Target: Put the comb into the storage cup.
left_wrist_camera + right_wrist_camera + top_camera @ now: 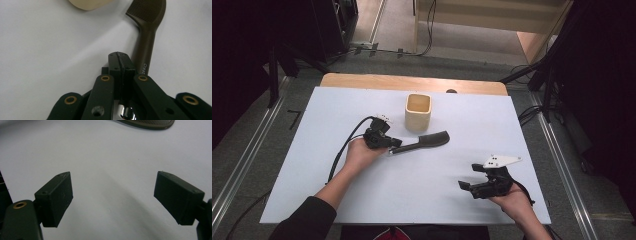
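Your left gripper [387, 142] is fully closed with nothing between the jaws; the comb [424, 140] lies flat on the table [312, 165] just beside it, handle at the tips (in front of the cup [418, 112]). Your right gripper [472, 186] stands wide open, well apart.

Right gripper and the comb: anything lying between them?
Nothing. In the high view, bare white table separates the right gripper from the comb.

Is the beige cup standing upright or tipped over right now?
Upright. The high view shows the beige cup with its open mouth facing up, standing on the white table behind the comb.
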{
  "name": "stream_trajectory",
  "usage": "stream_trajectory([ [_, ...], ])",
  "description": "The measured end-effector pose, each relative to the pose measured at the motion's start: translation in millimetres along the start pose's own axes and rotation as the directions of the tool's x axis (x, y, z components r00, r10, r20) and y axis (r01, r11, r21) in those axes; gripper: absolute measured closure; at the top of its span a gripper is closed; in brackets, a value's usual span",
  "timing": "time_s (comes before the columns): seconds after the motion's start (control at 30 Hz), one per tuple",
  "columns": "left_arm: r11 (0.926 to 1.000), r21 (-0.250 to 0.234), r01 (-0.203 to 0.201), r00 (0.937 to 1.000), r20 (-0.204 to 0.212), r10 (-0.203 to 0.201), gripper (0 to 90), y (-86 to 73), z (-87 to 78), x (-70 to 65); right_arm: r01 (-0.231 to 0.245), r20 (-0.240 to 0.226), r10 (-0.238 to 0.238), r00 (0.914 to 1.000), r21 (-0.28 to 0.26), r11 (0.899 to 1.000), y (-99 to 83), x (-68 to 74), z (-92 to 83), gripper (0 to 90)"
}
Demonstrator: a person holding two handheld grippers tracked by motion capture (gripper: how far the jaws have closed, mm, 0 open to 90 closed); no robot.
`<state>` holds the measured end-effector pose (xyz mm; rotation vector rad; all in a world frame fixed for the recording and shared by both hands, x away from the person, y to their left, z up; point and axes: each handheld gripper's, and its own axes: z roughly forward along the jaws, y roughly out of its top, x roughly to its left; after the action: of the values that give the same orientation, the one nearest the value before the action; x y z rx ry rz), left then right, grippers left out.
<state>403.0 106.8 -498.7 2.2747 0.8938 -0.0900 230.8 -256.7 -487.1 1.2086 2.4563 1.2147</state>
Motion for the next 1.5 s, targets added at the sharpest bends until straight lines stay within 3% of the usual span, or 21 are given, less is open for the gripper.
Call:
stream_trajectory([
  [0.7,0.9997,0.021,-0.012,0.9999,0.011,0.012,90.0,-10.6,-1.4,-18.4,0.004,-0.002,-0.004,1.0000,0.000,1.000,0.4,0.4,0.1,13.8],
  [0.87,1.0000,0.000,0.004,1.0000,0.001,-0.004,90.0,-11.1,-5.2,-16.8,0.004,-0.003,-0.004,1.0000,-0.001,1.000,0.5,0.6,0.1,13.8],
  [1.0,0.9986,-0.051,0.013,0.9999,0.011,-0.012,84.0,-9.4,-19.0,-17.8,0.005,-0.003,-0.005,1.0000,-0.003,1.000,0.5,0.4,-0.2,13.8],
  [1.3,0.9890,-0.147,-0.020,0.9986,0.045,0.027,50.7,-13.6,-46.2,-37.6,0.006,-0.002,-0.006,1.0000,-0.004,1.000,0.6,0.7,-0.3,13.8],
  [1.4,0.9865,-0.160,-0.034,0.9986,0.036,0.040,41.0,-20.2,-51.1,-42.2,0.007,-0.002,-0.007,1.0000,-0.004,1.000,0.7,0.7,-0.4,13.8],
  [1.5,0.9852,-0.164,-0.050,0.9985,0.012,0.053,37.6,-26.6,-54.5,-46.1,0.009,-0.003,-0.009,1.0000,-0.004,1.000,0.9,1.0,-0.5,13.8],
])
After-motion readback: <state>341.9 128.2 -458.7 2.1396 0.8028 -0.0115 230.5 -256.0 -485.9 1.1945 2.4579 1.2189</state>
